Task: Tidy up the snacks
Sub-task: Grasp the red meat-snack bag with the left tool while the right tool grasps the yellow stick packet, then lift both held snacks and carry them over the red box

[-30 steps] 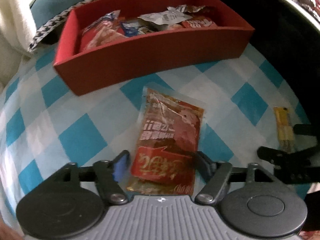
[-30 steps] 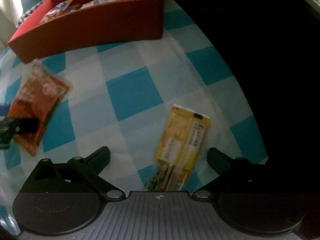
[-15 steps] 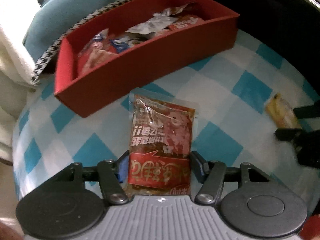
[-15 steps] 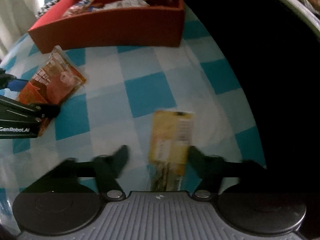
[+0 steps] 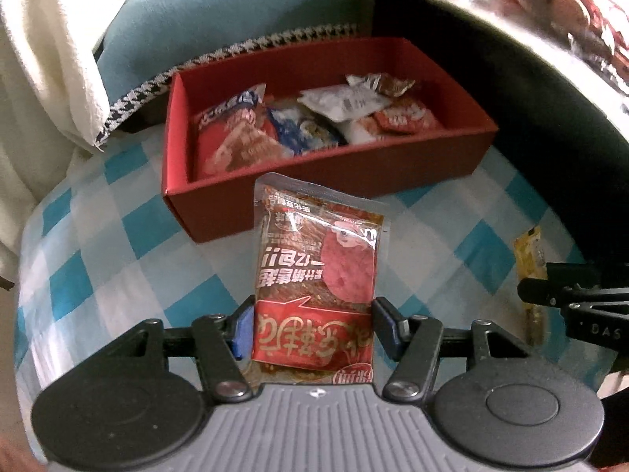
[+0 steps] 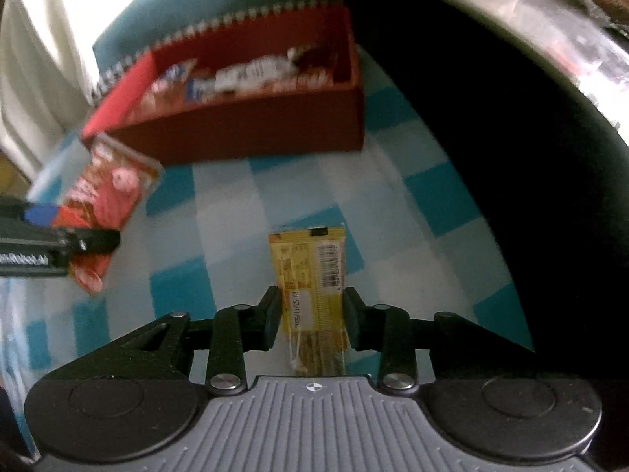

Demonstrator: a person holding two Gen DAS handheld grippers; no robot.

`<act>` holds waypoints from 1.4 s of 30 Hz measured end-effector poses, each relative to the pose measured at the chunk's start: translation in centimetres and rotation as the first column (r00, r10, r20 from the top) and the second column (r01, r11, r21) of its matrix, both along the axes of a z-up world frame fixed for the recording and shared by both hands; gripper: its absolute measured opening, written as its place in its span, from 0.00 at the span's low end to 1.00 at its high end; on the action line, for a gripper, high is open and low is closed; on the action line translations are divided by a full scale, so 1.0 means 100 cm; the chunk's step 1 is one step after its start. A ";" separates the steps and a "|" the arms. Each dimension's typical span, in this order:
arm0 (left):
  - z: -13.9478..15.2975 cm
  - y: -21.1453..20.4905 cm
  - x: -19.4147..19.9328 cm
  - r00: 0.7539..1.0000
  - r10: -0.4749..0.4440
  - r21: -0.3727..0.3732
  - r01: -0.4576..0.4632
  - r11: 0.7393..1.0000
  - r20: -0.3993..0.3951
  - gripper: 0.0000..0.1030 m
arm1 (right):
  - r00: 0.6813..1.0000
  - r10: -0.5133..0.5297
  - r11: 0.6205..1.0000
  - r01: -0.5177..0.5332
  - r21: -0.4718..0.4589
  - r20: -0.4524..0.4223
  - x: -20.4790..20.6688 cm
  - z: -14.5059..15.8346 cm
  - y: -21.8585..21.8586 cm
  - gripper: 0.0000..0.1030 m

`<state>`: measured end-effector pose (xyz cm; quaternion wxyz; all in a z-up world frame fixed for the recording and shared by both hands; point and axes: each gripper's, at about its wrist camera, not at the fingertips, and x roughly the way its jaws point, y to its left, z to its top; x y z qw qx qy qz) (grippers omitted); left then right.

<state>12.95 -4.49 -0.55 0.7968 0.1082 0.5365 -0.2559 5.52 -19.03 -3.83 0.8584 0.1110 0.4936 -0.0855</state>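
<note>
Left wrist, red packet (image 5: pixel 314 287) between tongs (image 5: pixel 310 324)

I've got the red snack packet (image 5: pixel 314 287) pinched upright, print upside down, red box (image 5: pixel 393 165) at twelve o'clock with mixed packets (image 5: pixel 306 118) inside. The yellow packet (image 6: pixel 310 287) sits lengthwise at my right, barcode up.
</note>
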 end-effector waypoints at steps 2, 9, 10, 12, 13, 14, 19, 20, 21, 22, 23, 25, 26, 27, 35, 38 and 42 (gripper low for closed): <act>0.005 -0.001 -0.001 1.000 -0.001 -0.008 0.001 1.000 0.011 0.52 | 0.999 -0.005 1.000 0.005 0.007 0.032 0.002 0.008 -0.001 0.40; 0.013 -0.002 -0.002 0.999 0.000 -0.016 0.000 1.000 0.044 0.53 | 0.995 -0.008 1.000 0.006 0.020 0.098 0.013 0.024 0.000 0.40; 0.014 -0.001 -0.001 0.999 0.002 -0.017 -0.002 1.000 0.047 0.53 | 0.994 -0.006 1.000 0.004 0.020 0.105 0.014 0.025 0.000 0.40; 0.015 -0.001 -0.001 0.999 0.005 -0.018 -0.004 1.000 0.054 0.52 | 0.993 -0.003 1.000 0.001 0.022 0.116 0.016 0.027 0.001 0.40; 0.016 -0.001 -0.001 0.998 0.006 -0.017 -0.005 1.000 0.059 0.52 | 0.993 -0.005 1.000 0.003 0.022 0.120 0.016 0.027 0.001 0.40; 0.016 -0.001 -0.001 0.998 0.006 -0.016 -0.005 1.000 0.064 0.52 | 0.992 -0.006 1.000 0.003 0.024 0.123 0.017 0.028 0.000 0.40; 0.020 -0.002 -0.001 0.997 0.007 -0.021 -0.005 1.000 0.075 0.52 | 0.989 -0.007 1.000 0.004 0.027 0.146 0.018 0.030 0.000 0.40; 0.020 -0.002 -0.001 0.997 0.006 -0.022 -0.005 1.000 0.078 0.53 | 0.989 -0.008 1.000 0.004 0.027 0.151 0.018 0.031 -0.001 0.40; 0.021 -0.002 -0.001 0.997 0.005 -0.021 -0.003 1.000 0.081 0.52 | 0.988 -0.011 1.000 0.007 0.026 0.155 0.018 0.032 -0.001 0.40; 0.022 -0.002 -0.001 0.996 0.004 -0.022 -0.003 1.000 0.085 0.52 | 0.987 -0.012 1.000 0.008 0.027 0.159 0.018 0.032 -0.001 0.40; 0.023 -0.002 -0.001 0.996 0.005 -0.023 -0.003 1.000 0.087 0.52 | 0.987 -0.013 1.000 0.008 0.029 0.163 0.018 0.033 -0.002 0.40; 0.024 -0.002 -0.001 0.996 0.005 -0.026 -0.003 1.000 0.091 0.53 | 0.986 -0.015 1.000 0.010 0.028 0.169 0.018 0.035 -0.001 0.40; 0.025 -0.001 -0.001 0.996 0.007 -0.027 -0.004 1.000 0.093 0.53 | 0.985 -0.015 1.000 0.010 0.028 0.171 0.018 0.036 -0.001 0.40; 0.026 -0.001 -0.001 0.995 0.007 -0.028 -0.005 1.000 0.095 0.53 | 0.985 -0.016 1.000 0.011 0.028 0.174 0.018 0.036 -0.002 0.40; 0.034 0.002 0.002 0.993 0.025 -0.046 -0.020 0.999 0.112 0.53 | 0.978 -0.020 0.999 0.013 0.035 0.206 0.019 0.045 -0.003 0.40; 0.036 0.004 0.004 0.993 0.034 -0.053 -0.028 0.998 0.113 0.53 | 0.977 -0.023 0.999 0.016 0.036 0.214 0.020 0.047 -0.003 0.40; 0.039 0.007 0.008 0.992 0.049 -0.062 -0.041 0.997 0.119 0.53 | 0.973 -0.031 0.999 0.023 0.037 0.229 0.020 0.052 -0.004 0.40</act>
